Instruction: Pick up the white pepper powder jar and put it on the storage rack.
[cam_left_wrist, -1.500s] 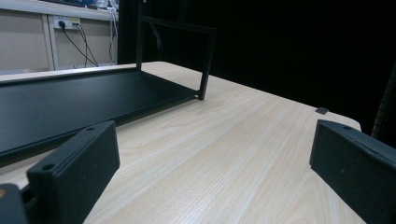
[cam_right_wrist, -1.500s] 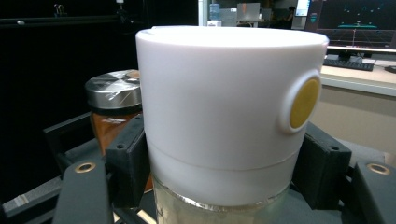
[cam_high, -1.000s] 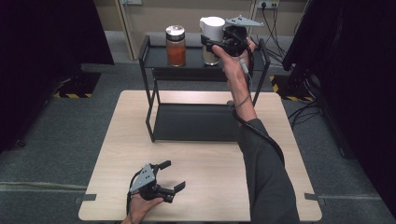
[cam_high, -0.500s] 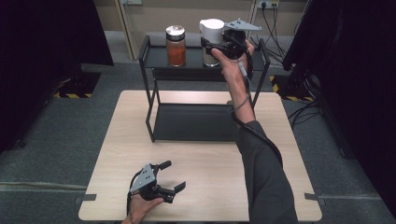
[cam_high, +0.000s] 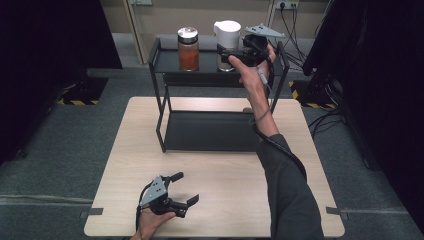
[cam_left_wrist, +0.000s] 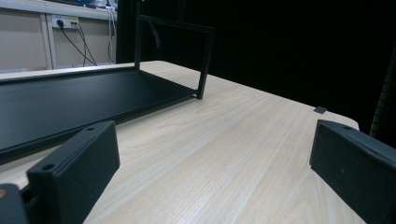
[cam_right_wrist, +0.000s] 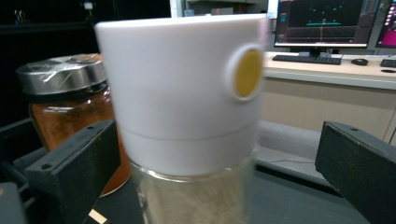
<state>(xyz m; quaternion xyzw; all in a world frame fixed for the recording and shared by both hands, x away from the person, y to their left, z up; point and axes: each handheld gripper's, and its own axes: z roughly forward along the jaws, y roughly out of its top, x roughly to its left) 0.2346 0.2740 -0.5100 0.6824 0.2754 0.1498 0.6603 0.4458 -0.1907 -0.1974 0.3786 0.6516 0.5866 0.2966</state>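
The white-capped jar (cam_high: 226, 44) is standing on the far rack's top shelf (cam_high: 210, 62), right of the orange spice jar (cam_high: 188, 49). The right gripper (cam_high: 239, 54) has just been opening its jaws, which are flanking the jar without pressing it (placement appearing complete). The left gripper (cam_high: 182, 189) is resting released on the near bench (cam_high: 225, 190); only withdrawal is remaining.

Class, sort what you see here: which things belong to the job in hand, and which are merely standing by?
In the job: white-capped jar, right gripper, whose jaws have just opened off it, black shelf rack.
Standing by: orange-filled jar, left gripper, wooden table.
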